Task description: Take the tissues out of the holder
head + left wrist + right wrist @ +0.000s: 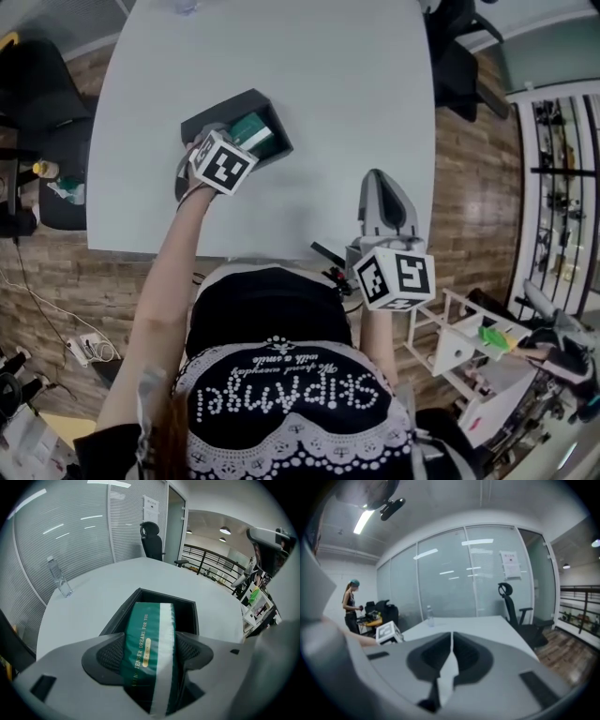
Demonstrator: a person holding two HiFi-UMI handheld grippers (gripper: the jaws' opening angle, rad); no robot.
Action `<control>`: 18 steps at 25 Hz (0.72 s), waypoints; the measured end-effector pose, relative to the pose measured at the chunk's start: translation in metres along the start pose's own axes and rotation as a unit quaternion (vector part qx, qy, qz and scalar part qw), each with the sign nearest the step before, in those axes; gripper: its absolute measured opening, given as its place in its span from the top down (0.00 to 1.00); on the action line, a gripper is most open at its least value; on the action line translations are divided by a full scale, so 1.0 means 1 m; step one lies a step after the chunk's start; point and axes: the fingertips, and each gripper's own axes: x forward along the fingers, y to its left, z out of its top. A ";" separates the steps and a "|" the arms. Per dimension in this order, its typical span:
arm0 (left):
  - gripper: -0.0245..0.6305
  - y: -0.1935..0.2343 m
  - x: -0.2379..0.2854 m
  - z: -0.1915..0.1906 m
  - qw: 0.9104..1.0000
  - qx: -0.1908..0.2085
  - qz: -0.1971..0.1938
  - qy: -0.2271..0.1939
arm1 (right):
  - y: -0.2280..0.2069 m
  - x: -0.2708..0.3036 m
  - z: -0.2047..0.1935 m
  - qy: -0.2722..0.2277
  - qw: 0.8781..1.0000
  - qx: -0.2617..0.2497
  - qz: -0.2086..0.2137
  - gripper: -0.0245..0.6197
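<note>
White bench (328,112), glass-walled office. Left gripper (149,657) jaws clamped across the green tissue pack (146,620), which sits in the black holder (186,613). Probably soft, light, slick wrapper; mid-pack grip looks right. Right gripper (451,656) jaws closed, empty.

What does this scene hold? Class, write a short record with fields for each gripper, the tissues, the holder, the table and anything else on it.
Left gripper: the left gripper has its jaws closed on the tissue pack
Right gripper: the right gripper is near the table edge, jaws together, nothing between them
Tissues: green and white pack, lengthwise between the jaws, far end down in the holder
Holder: black open-topped holder, on the table
Table: white table
Else: water bottle upright near the far edge
</note>
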 end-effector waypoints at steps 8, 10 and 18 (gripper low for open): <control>0.42 -0.004 -0.006 0.003 1.000 0.002 0.002 -0.007 | 0.004 -0.013 0.014 -0.017 1.000 -0.011 0.007 0.91; 0.42 -0.001 -0.007 0.010 1.000 0.009 0.009 -0.017 | 0.005 -0.013 0.015 -0.019 1.000 -0.013 0.010 0.91; 0.43 -0.001 -0.005 0.006 1.000 0.006 -0.003 0.001 | 0.007 -0.015 0.022 -0.025 0.999 -0.021 0.013 0.91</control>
